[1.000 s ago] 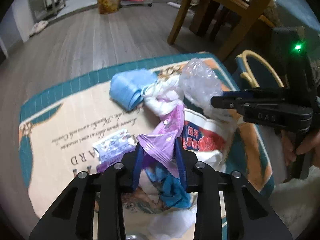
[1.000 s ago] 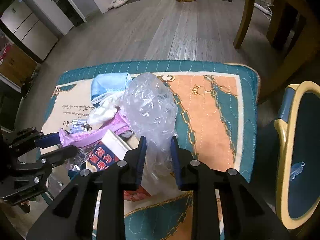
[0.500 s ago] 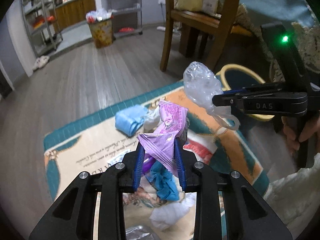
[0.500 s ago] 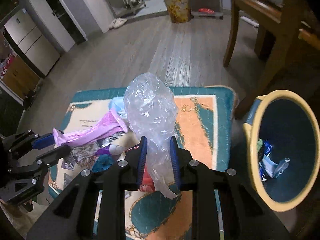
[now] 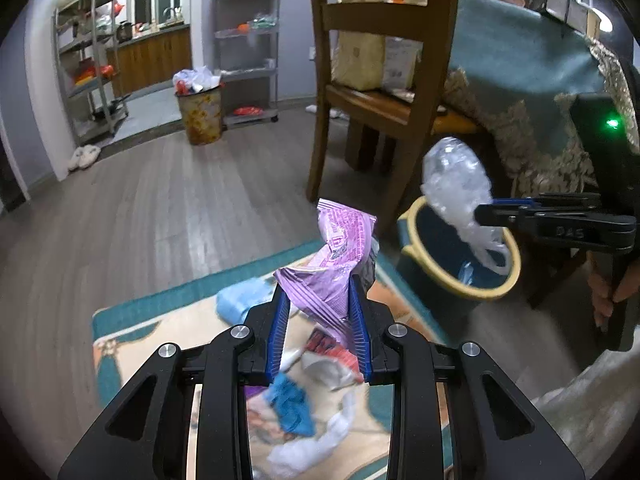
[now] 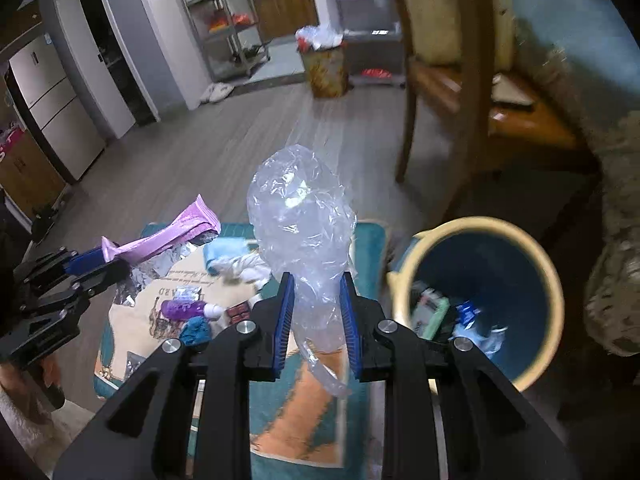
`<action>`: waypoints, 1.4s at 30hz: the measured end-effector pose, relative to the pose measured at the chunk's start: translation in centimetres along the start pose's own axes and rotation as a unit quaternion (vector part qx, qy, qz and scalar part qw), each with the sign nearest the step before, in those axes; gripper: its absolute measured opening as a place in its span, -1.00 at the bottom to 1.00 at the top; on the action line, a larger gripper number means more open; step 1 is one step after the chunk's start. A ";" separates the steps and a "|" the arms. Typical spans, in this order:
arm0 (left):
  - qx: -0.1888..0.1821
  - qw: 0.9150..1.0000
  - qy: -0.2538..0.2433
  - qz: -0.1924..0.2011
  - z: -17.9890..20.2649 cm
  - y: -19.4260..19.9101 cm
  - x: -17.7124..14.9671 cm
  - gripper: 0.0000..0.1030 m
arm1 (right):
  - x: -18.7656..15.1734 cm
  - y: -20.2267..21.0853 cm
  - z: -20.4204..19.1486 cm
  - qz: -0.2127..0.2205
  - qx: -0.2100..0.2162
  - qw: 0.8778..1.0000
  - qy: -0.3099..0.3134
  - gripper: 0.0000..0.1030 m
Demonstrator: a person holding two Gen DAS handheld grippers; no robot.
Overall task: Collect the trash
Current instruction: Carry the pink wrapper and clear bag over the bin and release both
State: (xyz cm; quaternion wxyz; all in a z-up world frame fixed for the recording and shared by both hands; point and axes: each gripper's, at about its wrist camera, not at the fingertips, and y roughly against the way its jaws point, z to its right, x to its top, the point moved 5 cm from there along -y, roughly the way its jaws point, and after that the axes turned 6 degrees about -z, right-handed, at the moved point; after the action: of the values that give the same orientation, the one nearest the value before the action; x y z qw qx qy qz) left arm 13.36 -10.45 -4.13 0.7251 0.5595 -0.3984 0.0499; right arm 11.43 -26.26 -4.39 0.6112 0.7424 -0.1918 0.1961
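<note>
My left gripper is shut on a purple snack wrapper and holds it up above the mat. My right gripper is shut on a crumpled clear plastic bag, held in the air just left of the blue bin with a yellow rim. In the left wrist view the bag hangs over the bin's rim. More trash lies on the mat: a blue mask, white tissue, a purple bottle, a blue scrap.
A wooden chair stands behind the bin, beside a table with a teal cloth. The bin holds some trash. A second waste basket and metal shelves stand far back across the wooden floor.
Both grippers have risen off the mat with their loads. The right one has carried the clear bag to the right, up to the blue bin.
</note>
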 end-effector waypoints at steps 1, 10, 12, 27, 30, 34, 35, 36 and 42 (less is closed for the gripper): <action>-0.002 1.000 -0.003 0.004 0.5 -0.2 0.5 -0.40 | 0.0 0.7 0.7 0.004 -0.004 1.000 -0.001 -0.56; -0.008 1.000 -0.028 0.007 4.3 -2.9 2.9 -0.40 | -1.2 2.0 7.1 0.022 -0.029 0.999 -0.033 -0.56; -0.016 0.999 -0.032 0.004 5.3 -4.1 3.5 -0.40 | -1.6 1.8 8.5 0.021 -0.028 0.998 -0.048 -0.56; -0.064 0.993 -0.092 -0.038 15.3 -12.7 4.8 -0.40 | -4.6 -2.4 19.4 -0.010 -0.075 0.987 -0.143 -0.56; -0.070 0.991 -0.103 -0.049 17.2 -14.6 4.7 -0.40 | -5.5 -3.7 20.9 -0.032 -0.091 0.983 -0.157 -0.56; -0.066 0.989 -0.119 -0.063 18.9 -17.2 4.2 -0.40 | -6.5 -4.8 22.2 -0.051 -0.103 0.979 -0.169 -0.56; -0.065 0.989 -0.119 -0.067 19.1 -17.7 4.1 -0.40 | -6.5 -4.9 22.4 -0.050 -0.101 0.979 -0.171 -0.56; -0.064 0.988 -0.120 -0.070 19.2 -18.2 4.0 -0.40 | -6.6 -4.8 22.4 -0.048 -0.098 0.979 -0.173 -0.56; -0.058 0.989 -0.120 -0.065 19.8 -20.0 4.3 -0.37 | -6.3 -4.8 22.3 -0.039 -0.098 0.980 -0.169 -0.56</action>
State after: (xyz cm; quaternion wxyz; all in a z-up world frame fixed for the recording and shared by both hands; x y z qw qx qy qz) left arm 16.33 -36.27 -15.73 0.7048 0.5435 -0.4473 -0.0883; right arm 9.91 -47.06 -15.65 0.6470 0.7083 -0.2814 0.0239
